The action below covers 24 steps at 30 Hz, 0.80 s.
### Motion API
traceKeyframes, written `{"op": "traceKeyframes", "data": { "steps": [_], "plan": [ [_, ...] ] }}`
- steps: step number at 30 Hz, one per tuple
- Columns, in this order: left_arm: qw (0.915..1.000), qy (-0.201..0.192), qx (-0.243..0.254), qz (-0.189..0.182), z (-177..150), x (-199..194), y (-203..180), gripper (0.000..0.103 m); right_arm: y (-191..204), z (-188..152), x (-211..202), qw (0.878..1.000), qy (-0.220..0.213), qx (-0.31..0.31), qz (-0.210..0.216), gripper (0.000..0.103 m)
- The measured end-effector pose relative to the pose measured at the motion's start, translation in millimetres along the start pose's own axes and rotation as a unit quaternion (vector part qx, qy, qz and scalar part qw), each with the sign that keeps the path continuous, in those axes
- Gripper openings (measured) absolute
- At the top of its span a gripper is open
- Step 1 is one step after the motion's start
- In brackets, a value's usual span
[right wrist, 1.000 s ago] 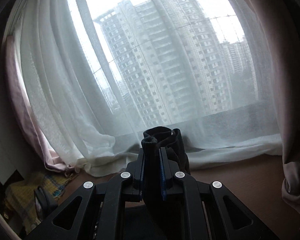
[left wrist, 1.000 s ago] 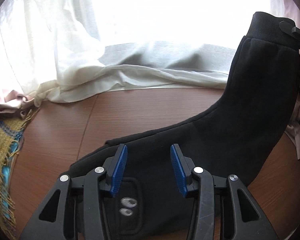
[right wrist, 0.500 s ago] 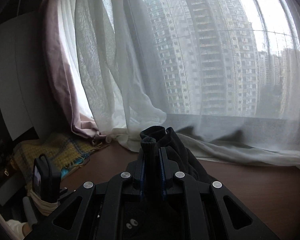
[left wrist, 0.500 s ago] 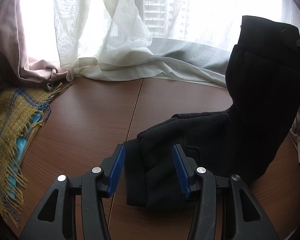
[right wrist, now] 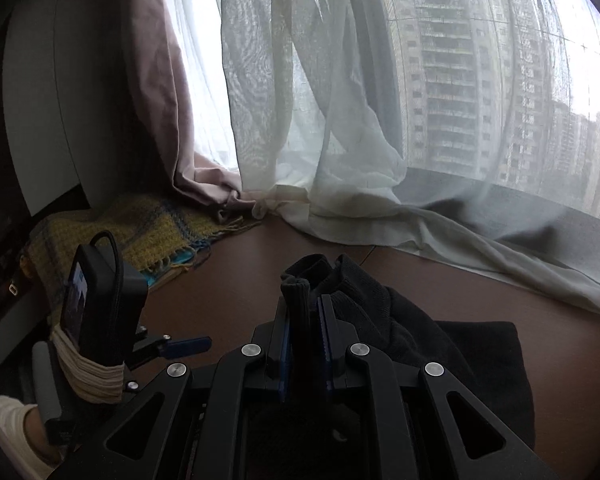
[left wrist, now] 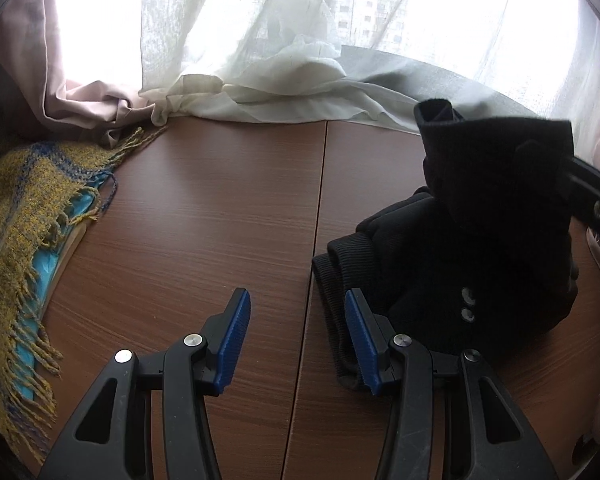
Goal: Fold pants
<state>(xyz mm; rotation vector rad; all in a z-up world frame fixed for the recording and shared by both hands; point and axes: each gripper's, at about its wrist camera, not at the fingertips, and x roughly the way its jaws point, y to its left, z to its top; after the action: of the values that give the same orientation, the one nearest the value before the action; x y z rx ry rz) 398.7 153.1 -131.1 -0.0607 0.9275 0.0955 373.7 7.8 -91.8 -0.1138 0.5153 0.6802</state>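
The right hand-held gripper (right wrist: 304,344) is clamped on a ribbed cuff of the black pants (left wrist: 480,248), carrying that end up and over the rest of the garment, which lies heaped on the brown worktop (left wrist: 220,220) to the right of its centre seam; the left hand-held gripper (left wrist: 296,340) hovers just beside the pants with its jaws spread and nothing between them. I'd judge a fold is mid-way, and next the lifted end wants laying flat over the pile, then releasing. No brand or readable writing shows, only two small pale marks on the fabric.
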Motion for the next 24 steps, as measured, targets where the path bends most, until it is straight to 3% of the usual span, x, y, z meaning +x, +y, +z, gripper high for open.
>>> {"op": "traceKeyframes", "data": {
  "steps": [6,13,15,18,21,24],
  "plan": [
    [1.0000,0.008,0.003,-0.005,-4,10,15,0.049,22,-23,19,0.999,0.032,-0.026,0.006,0.014],
    [0.9997,0.013,0.015,0.015,-8,16,23,0.053,39,-47,34,0.996,0.074,-0.053,0.014,0.015],
    [0.9995,0.009,0.016,0.026,-6,14,29,0.057,41,-53,39,0.995,0.089,-0.048,0.021,0.017],
    [0.9992,0.002,0.022,0.033,-2,7,35,0.057,48,-60,37,0.993,0.103,-0.042,0.041,0.031],
    [0.9993,-0.016,0.033,0.010,5,-8,35,0.057,59,-64,22,0.992,0.104,-0.041,0.054,0.031],
    [0.9962,-0.049,0.067,-0.028,18,-25,24,0.057,67,-63,-3,0.996,0.064,-0.058,0.016,0.031]
  ]
}}
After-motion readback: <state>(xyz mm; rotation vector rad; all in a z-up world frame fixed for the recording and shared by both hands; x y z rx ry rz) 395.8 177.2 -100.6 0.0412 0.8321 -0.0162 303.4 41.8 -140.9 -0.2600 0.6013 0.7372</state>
